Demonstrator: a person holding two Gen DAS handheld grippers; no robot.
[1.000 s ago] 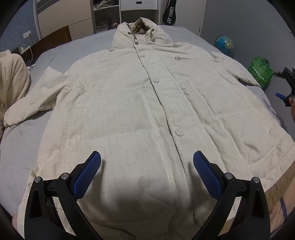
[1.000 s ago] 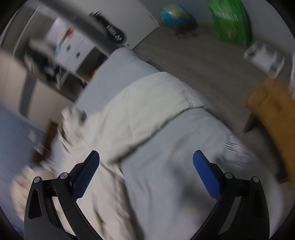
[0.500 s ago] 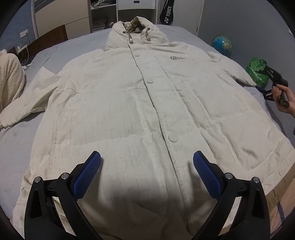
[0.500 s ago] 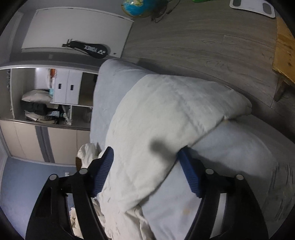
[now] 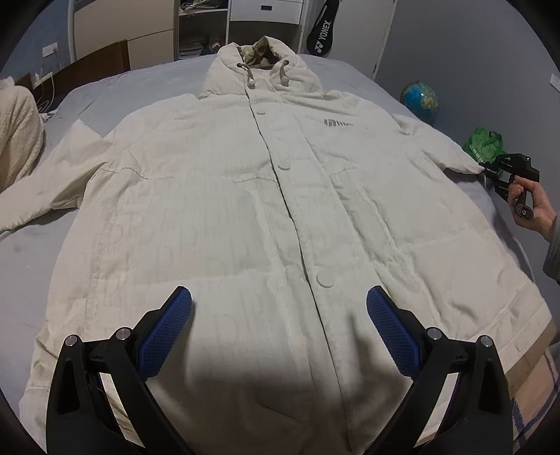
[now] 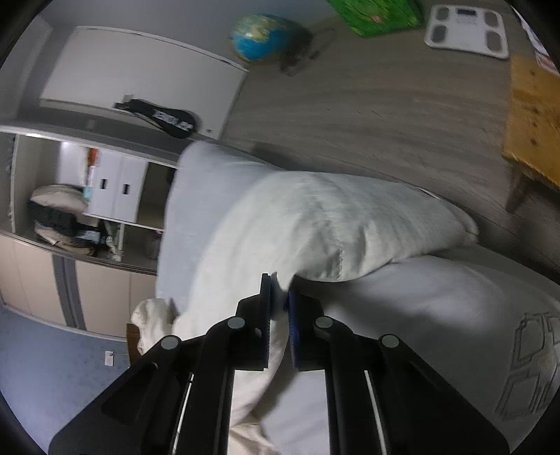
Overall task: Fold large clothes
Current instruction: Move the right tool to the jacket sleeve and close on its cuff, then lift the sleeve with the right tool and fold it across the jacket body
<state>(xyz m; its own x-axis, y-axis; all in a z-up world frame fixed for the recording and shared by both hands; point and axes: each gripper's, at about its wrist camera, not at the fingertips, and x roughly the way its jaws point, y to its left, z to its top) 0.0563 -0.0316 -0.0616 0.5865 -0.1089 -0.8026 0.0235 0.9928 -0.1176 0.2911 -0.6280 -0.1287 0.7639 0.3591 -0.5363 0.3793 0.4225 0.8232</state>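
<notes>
A large cream hooded coat (image 5: 245, 196) lies spread flat, front up, on a grey bed (image 5: 115, 91). My left gripper (image 5: 280, 315) is open and hovers over the coat's lower front, above the hem. My right gripper (image 6: 279, 301) is shut on the cuff of the coat's right-hand sleeve (image 6: 336, 227) at the bed's edge. In the left wrist view the right gripper (image 5: 490, 171) shows at the far right, at the sleeve's tip. The other sleeve (image 5: 42, 189) lies out to the left.
A cream knitted blanket (image 5: 17, 133) lies at the bed's left. On the floor to the right are a globe (image 5: 419, 98), a green bag (image 5: 484, 147), a white scale (image 6: 467, 29) and a wooden table (image 6: 533, 119). Wardrobe shelves (image 6: 87, 210) stand beyond the bed.
My right gripper has moved onto the sleeve cuff and closed on it. My left gripper has stayed open over the coat's lower front, with the view shifting slightly.
</notes>
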